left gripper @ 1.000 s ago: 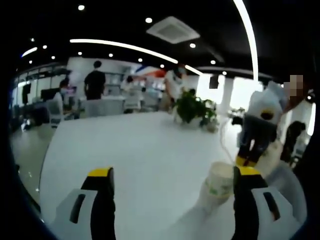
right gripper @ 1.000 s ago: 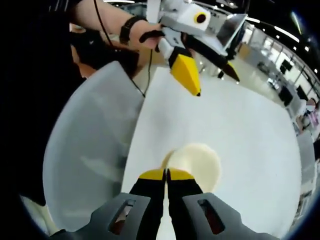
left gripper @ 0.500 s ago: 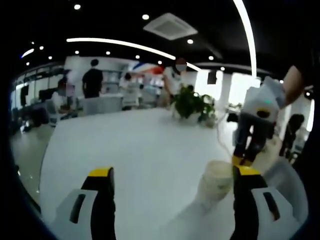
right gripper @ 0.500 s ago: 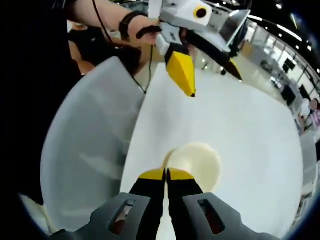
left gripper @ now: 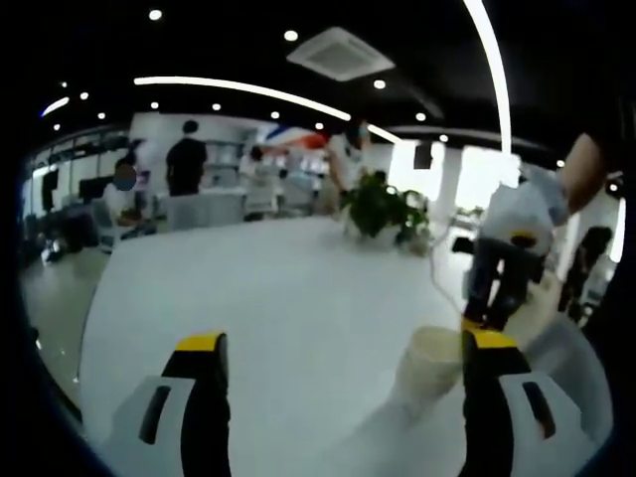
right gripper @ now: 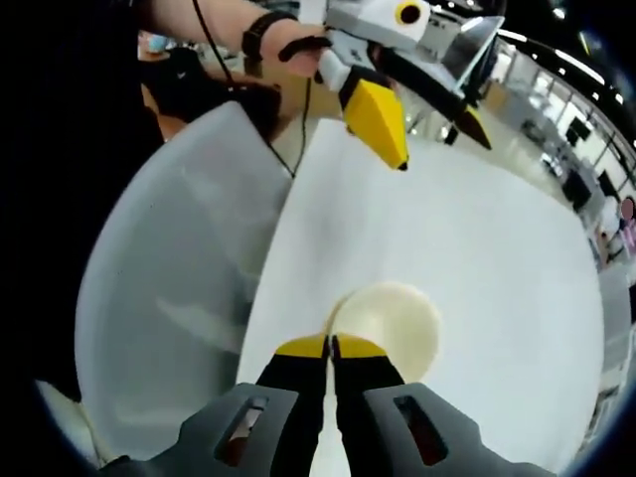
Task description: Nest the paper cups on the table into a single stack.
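A white paper cup [left gripper: 429,360] stands on the white table [left gripper: 268,298], just inside the right jaw of my left gripper [left gripper: 344,343], which is wide open and holds nothing. My right gripper [left gripper: 484,320] comes down onto the cup's rim from above. In the right gripper view I look down into the cup's cream mouth [right gripper: 391,320]. There my right gripper [right gripper: 331,346] is shut, its yellow tips pinched on the cup's near rim. The left gripper [right gripper: 422,124] hangs open over the far side of the table [right gripper: 497,248].
A pale grey chair [right gripper: 169,298] stands against the table's edge beside the cup. A potted plant [left gripper: 383,211] sits at the far end of the table. Several people [left gripper: 187,159] stand by desks in the background. A person's forearm with a dark wristband [right gripper: 260,35] holds the left gripper.
Little has changed. The right gripper stays pinched on the cup's rim. In the right gripper view the left gripper has drifted slightly to the right.
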The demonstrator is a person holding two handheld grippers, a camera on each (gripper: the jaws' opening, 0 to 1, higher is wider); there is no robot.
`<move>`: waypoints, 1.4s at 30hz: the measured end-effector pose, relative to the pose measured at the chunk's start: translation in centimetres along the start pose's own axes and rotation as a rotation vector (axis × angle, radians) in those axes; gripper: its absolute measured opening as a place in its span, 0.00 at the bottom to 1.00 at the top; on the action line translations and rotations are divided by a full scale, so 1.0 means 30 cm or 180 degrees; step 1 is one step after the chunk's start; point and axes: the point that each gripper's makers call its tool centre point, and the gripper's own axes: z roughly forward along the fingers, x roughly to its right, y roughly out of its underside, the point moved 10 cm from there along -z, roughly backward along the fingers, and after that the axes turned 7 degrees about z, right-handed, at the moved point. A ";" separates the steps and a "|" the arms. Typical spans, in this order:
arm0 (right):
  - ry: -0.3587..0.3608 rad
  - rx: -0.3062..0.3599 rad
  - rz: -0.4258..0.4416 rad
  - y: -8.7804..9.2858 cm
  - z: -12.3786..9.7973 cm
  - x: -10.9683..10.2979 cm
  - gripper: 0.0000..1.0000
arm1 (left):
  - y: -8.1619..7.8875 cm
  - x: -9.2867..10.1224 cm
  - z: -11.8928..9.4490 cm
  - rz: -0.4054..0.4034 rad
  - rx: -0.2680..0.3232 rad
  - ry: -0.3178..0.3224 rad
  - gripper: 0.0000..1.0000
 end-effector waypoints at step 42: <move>0.0555 0.0672 0.0152 -0.007 -0.164 -0.010 0.21 | -0.009 0.004 -0.004 0.0028 -0.0027 0.0025 0.96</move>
